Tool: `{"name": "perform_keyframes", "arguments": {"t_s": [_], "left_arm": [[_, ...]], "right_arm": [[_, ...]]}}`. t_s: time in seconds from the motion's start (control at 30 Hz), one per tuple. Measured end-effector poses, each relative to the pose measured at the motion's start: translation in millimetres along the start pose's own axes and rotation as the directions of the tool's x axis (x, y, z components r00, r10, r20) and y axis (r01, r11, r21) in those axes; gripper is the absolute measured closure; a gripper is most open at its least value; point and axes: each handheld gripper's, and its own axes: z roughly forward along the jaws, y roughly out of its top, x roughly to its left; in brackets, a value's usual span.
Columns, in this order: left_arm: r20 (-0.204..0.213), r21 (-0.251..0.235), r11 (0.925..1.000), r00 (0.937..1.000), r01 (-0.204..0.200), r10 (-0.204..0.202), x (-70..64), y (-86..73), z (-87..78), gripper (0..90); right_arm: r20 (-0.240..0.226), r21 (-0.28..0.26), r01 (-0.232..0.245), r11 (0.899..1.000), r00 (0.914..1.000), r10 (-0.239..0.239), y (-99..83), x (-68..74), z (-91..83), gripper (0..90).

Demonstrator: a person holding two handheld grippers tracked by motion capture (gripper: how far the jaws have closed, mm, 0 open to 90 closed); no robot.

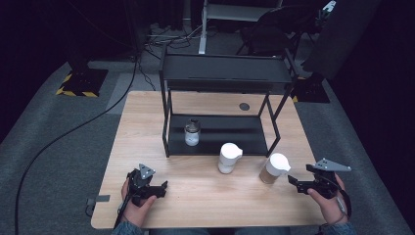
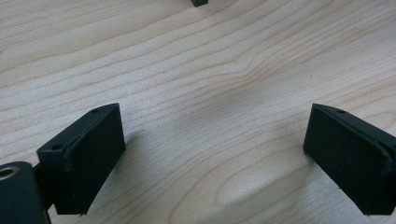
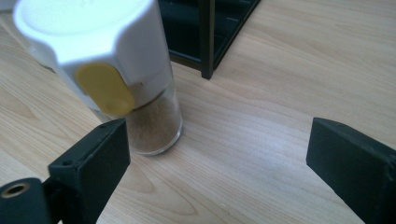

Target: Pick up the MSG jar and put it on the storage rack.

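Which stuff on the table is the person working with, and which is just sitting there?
In use:
right claw, open beside the brown spice jar
left claw, open over bare table

Just sitting there:
white jar
small glass jar on the black shelf rack

Table (image 1: 205, 196): light wood, visible grain, smooth satin finish with soft sheen. Rack (image 1: 222, 73): black metal frame and shelves, matt. Brown spice jar (image 1: 273, 169): clear glossy glass body, white plastic cap, smooth, with a yellow plastic flap in the right gripper view. White jar (image 1: 228, 157): same white plastic cap. Small jar (image 1: 192, 132) on the rack's lower shelf: clear glass, dark lid. Right gripper (image 3: 219, 154) and left gripper (image 2: 215, 154): matt black plastic, pads (image 3: 348, 168) look faintly rough. Floor: grey carpet, coarse.
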Motion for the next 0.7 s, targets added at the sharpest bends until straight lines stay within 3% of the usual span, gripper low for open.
{"name": "perform_keyframes", "arguments": {"t_s": [0.7], "left_arm": [[-0.003,0.000,1.0000,1.0000,0.005,-0.005,-0.4,-0.2,-0.2,5.2]], "right_arm": [[-0.017,-0.027,0.036,0.999,0.9992,-0.037,33.9,10.5,-27.6,6.9]]}}
